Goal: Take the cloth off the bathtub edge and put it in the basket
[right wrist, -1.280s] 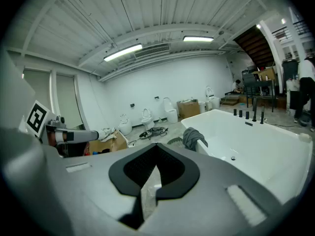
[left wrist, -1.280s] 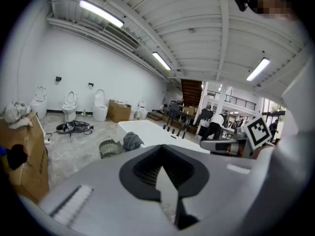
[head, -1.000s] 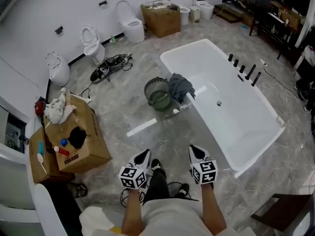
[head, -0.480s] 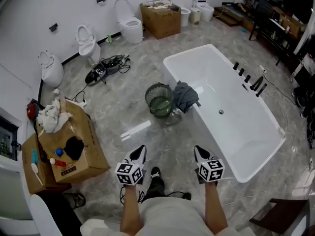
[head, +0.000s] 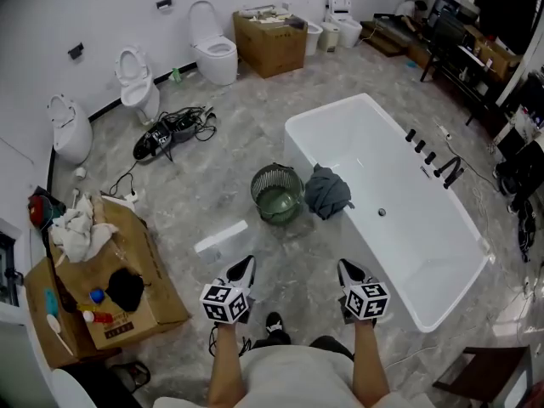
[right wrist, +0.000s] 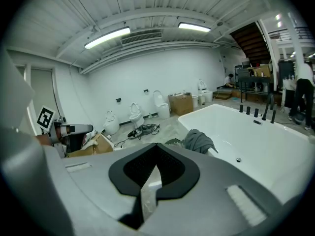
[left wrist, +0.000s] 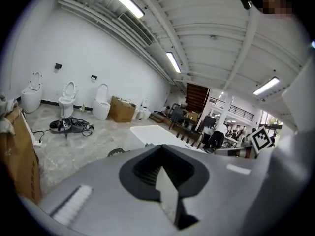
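A dark grey cloth (head: 326, 191) hangs crumpled over the near left rim of the white bathtub (head: 425, 249); the right gripper view shows the cloth (right wrist: 198, 140) too. Just left of it on the floor stands a round dark wire basket (head: 277, 194) with a green inside. My left gripper (head: 242, 269) and right gripper (head: 347, 271) are held low in front of me, well short of the cloth. Both are shut and hold nothing. In the left gripper view the tub (left wrist: 150, 133) lies ahead.
Black taps (head: 429, 152) line the tub's far rim. An open cardboard box (head: 157, 274) with rags and bottles sits at my left. Toilets (head: 212, 49) stand along the wall, another box (head: 269, 42) beside them. Cables (head: 170, 126) lie on the marble floor.
The view has shifted: tub, cloth and basket sit lower and nearer in the head view. Both grippers stay shut and keep their place in front of me.
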